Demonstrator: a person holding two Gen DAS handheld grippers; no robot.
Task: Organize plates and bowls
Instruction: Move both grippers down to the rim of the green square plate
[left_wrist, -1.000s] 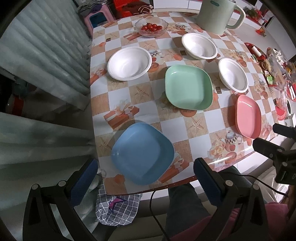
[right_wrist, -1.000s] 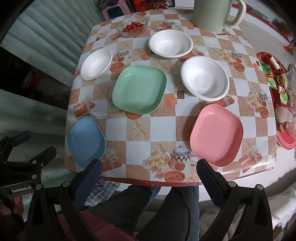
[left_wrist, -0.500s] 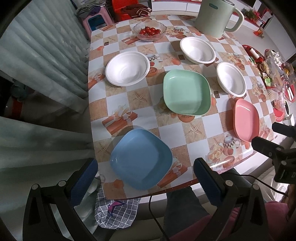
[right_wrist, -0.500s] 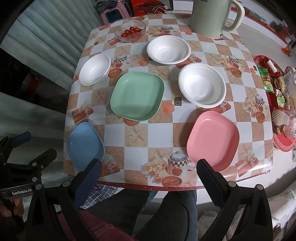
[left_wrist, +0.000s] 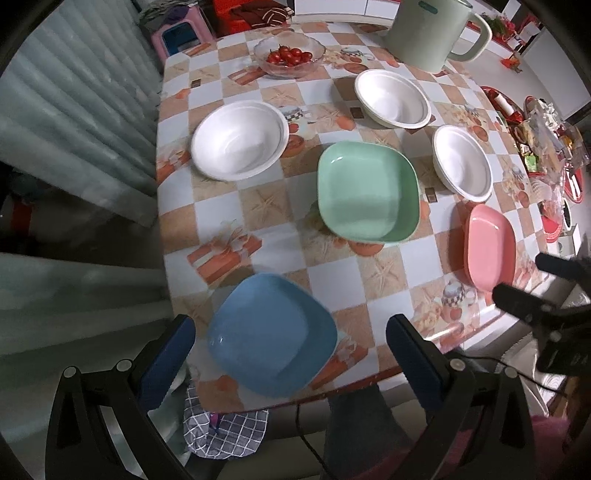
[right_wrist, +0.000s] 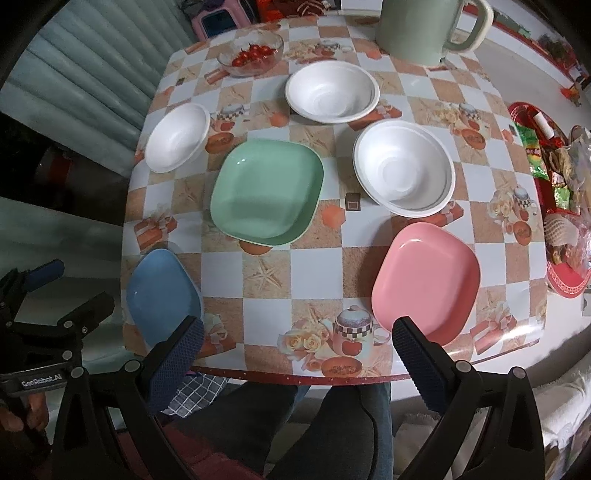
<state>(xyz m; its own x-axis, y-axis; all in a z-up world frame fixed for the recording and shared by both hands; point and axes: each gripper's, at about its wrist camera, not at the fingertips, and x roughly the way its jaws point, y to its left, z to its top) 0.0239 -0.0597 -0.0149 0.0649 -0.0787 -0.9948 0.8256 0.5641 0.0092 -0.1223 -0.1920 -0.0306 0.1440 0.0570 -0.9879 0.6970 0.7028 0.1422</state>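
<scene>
Both grippers spread, empty, hovering at near table edge. Left gripper (left_wrist: 290, 352) over blue plate (left_wrist: 271, 334); right gripper (right_wrist: 297, 349) beside pink plate (right_wrist: 424, 282). Green plate (right_wrist: 264, 195) mid-table, three white bowls (right_wrist: 404, 168) beyond.

Advice: straddle one rim, pinch, lift level (thin rims may slip).

Versus earlier: both views nearer table, plates larger; nothing displaced.

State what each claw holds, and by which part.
Nothing. The left claw and the right claw are both open and empty, above the table's near edge.
</scene>
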